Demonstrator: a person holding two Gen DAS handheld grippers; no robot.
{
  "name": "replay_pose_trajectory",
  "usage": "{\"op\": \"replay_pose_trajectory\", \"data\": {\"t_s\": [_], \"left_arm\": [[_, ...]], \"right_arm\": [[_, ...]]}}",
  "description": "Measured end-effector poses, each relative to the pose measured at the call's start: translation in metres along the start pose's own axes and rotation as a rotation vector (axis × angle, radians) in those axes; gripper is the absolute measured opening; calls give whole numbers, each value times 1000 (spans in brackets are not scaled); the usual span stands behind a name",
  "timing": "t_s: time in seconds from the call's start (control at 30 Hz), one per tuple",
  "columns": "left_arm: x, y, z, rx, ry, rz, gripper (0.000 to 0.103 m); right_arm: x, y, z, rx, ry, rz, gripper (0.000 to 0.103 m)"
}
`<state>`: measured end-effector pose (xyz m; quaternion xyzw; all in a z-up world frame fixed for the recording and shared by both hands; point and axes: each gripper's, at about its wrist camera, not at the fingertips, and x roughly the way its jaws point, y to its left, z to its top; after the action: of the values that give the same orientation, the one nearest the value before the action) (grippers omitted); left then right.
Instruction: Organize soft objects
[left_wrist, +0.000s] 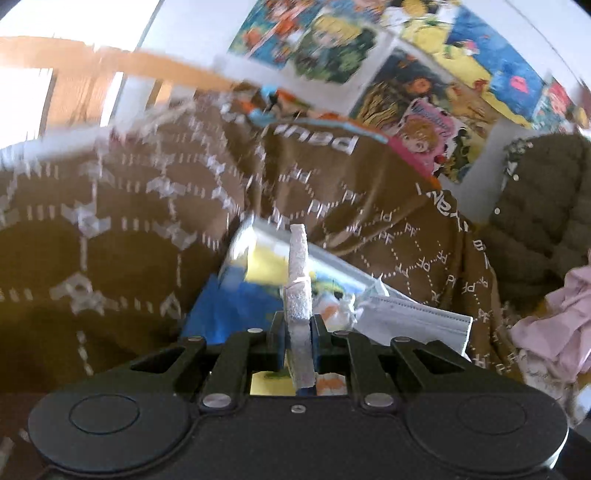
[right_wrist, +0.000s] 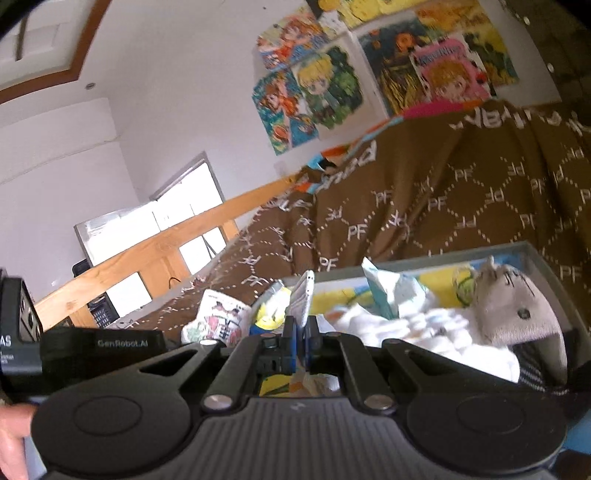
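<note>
1. The left claw (left_wrist: 300, 334) is clamped on the edge of a white fuzzy strip (left_wrist: 298, 269), which stands up stiffly between its blue pads (left_wrist: 281, 341). It looks like a thick sock or cloth held edge-on; I cannot tell which.

2. The right claw (right_wrist: 300, 334) is pinched together on a thin pale cloth (right_wrist: 303, 299) that rises from its tips. It may be the other end of the same piece, so the two claws could be stretching or folding it between them. That is a guess.

3. Both claws hang over a grey box (right_wrist: 543, 266) with a bright printed floor. The box sits on a bed under a brown blanket (right_wrist: 461, 192) marked with letters.

4. In the box lie a grey plush toy (right_wrist: 517, 310), white socks or cloths (right_wrist: 424, 325) and a folded teal-and-white piece (right_wrist: 388, 291). It seems to serve as the bin for the soft things.

5. Still outside it are a face mask (left_wrist: 417, 314), a pink garment (left_wrist: 561, 317) and a printed sock or pouch (right_wrist: 218, 317) on the blanket.

6. Holding the strip by its edge keeps it flat for laying in the box. Much sorting remains.
</note>
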<state>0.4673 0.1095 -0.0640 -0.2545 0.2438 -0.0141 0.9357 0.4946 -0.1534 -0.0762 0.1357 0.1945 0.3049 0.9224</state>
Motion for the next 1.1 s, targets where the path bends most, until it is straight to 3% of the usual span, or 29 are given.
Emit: {"op": "replay_pose_trajectory", "data": {"t_s": [0.13,0.6,1.0,1.1], "left_arm": [[6,8,-7,-56,26,2,14],[18,7,-10,-54,93,36,14],[21,5,-6,-38,108,68,19],[20,4,-6,-31,107,80,23]], "right_arm": [[3,-3,0,23,34,-17,5],[7,-1,-3,20,71,-64,6],[7,-1,-2,10,69,-96,12],[7,-2,-2,9,67,-104,20]]}}
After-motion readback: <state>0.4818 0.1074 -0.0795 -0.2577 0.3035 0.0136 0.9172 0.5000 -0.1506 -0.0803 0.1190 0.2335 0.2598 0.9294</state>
